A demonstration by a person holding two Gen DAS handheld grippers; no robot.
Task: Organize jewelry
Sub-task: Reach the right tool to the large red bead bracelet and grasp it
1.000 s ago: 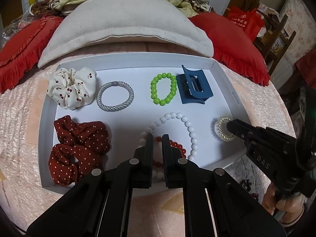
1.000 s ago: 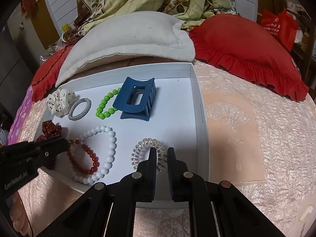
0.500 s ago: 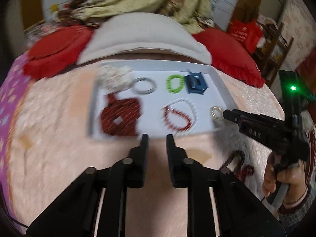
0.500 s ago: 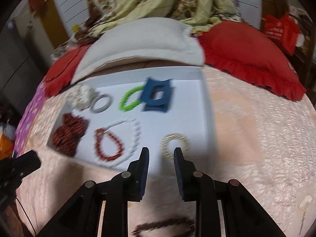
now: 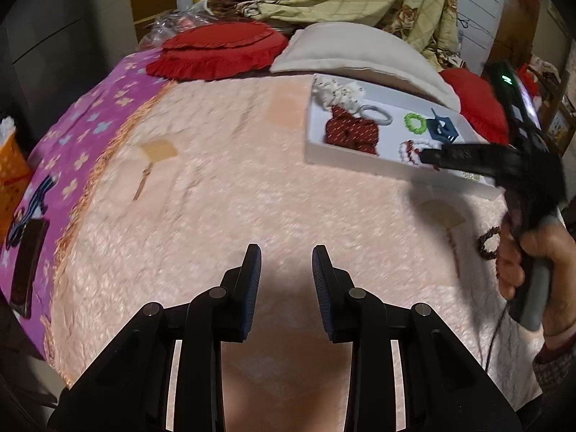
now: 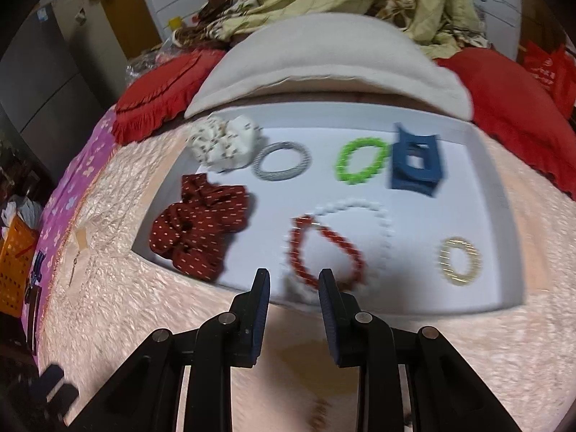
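A white tray (image 6: pixel 482 216) on the pink bedspread holds a white scrunchie (image 6: pixel 223 142), a dark red dotted scrunchie (image 6: pixel 199 232), a grey hair tie (image 6: pixel 280 162), a green bead bracelet (image 6: pixel 361 160), a blue claw clip (image 6: pixel 415 165), a white bead bracelet (image 6: pixel 381 216) around a red bead bracelet (image 6: pixel 324 248), and a clear coil tie (image 6: pixel 460 261). My right gripper (image 6: pixel 293 277) is open and empty, just short of the tray's near rim. My left gripper (image 5: pixel 286 255) is open and empty over bare bedspread, well left of the tray (image 5: pixel 316 144). A dark beaded bracelet (image 5: pixel 487 246) lies on the bedspread by the right hand.
A cream pillow (image 6: pixel 324 64) and red cushions (image 6: pixel 522 97) lie behind the tray. A purple blanket (image 5: pixel 72 144) runs along the bed's left side, with an orange basket (image 6: pixel 14 270) beyond. The right gripper body (image 5: pixel 504 158) crosses the tray's near corner in the left wrist view.
Both grippers have pulled back out of the tray and opened. The left one swung far left over the bedspread. The right one shifted left, from the coil tie to in front of the red bracelet.
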